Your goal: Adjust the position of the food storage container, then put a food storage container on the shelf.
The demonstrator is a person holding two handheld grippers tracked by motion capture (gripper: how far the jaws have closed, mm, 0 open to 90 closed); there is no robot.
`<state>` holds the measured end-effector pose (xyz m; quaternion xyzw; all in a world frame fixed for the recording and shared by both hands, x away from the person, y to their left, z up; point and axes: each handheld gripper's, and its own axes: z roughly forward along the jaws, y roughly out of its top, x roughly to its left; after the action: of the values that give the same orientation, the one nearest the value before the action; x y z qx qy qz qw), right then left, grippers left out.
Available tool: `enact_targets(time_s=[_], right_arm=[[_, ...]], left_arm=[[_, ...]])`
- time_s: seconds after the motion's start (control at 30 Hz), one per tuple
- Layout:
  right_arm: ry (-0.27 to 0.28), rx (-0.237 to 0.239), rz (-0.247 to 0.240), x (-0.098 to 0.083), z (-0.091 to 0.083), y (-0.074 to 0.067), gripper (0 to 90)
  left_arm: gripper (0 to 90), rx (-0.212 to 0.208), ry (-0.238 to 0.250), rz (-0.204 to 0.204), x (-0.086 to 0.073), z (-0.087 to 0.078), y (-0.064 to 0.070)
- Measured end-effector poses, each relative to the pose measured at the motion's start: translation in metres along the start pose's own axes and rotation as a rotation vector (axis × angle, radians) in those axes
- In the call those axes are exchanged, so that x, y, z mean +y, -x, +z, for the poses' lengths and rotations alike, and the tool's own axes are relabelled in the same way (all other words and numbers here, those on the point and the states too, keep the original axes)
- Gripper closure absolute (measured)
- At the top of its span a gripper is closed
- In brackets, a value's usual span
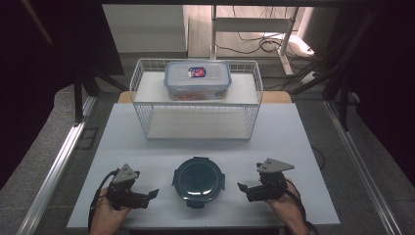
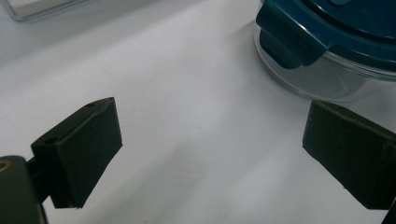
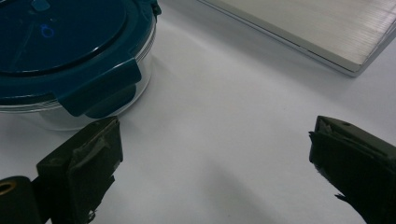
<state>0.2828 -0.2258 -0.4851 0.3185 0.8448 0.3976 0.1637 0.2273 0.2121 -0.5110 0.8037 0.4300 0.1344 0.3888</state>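
Nearest the camera: left gripper and right gripper, both released with jaws spread wide and nothing between them, flanking round glass container with teal clip lid at front centre of white tabletop. Behind it: white wire rack carrying rectangular lidded box on upper shelf. Likely hazards: smooth glass wall slipping from a two-sided squeeze; a clip tab snagged by a jaw; uneven lifting tilting the container; collision with rack front if raised too low.
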Motion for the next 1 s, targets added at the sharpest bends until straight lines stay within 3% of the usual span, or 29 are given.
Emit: enact_targets(time_s=[0.23,0.57,0.7,1.0], right_arm=[[-0.001,-0.001,-0.002,0.000,0.000,0.000,2.7],[-0.003,-0.003,-0.002,0.000,0.001,0.000,2.7],[0.002,0.002,-0.001,0.001,0.000,-0.001,2.6],[0.010,0.066,-0.001,0.013,0.010,-0.010,2.3]], left_arm=[[3.7,0.025,0.004,0.020,-0.002,0.002,-0.001],[4.9,0.027,0.017,-0.003,-0.002,0.000,-0.004],[4.2,0.010,0.034,0.004,0.002,0.002,-0.003],[4.6,-0.070,0.075,0.000,0.027,0.012,0.000]])
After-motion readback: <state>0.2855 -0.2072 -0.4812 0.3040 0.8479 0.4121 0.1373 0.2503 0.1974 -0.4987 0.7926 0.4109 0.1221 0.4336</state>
